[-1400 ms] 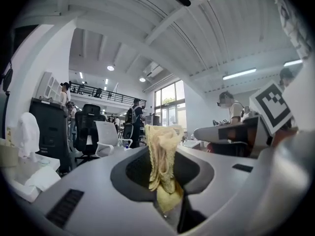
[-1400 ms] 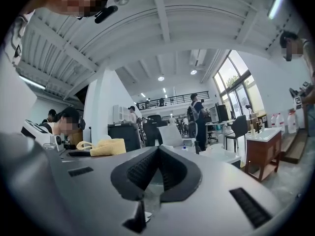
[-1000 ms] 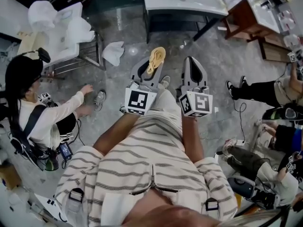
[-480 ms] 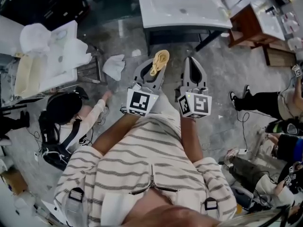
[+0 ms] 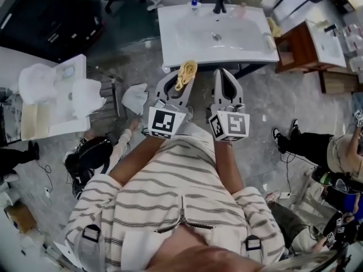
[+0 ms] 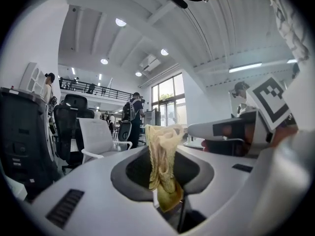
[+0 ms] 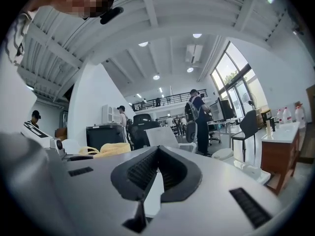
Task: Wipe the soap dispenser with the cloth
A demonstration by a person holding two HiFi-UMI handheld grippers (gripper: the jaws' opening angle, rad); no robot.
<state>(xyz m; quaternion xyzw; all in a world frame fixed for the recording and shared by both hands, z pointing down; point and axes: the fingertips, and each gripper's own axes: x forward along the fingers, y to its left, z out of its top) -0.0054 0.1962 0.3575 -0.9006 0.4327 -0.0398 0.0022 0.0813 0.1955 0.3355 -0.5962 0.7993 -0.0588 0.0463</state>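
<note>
Left gripper view: left claw (image 6: 163,149) clamps the yellow cloth (image 6: 165,173) upright; right claw (image 7: 156,150) closed, empty.

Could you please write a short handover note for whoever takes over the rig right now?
Left tool: shut on the yellow cloth, which sticks out past its tips.
Right tool: shut, empty.
Both are held side by side, short of the white sink.
A small blue-topped bottle, probably the soap dispenser, stands at the sink's back edge beside the tap.
Done: cloth in hand.
Left: reach the dispenser and wipe it.
</note>
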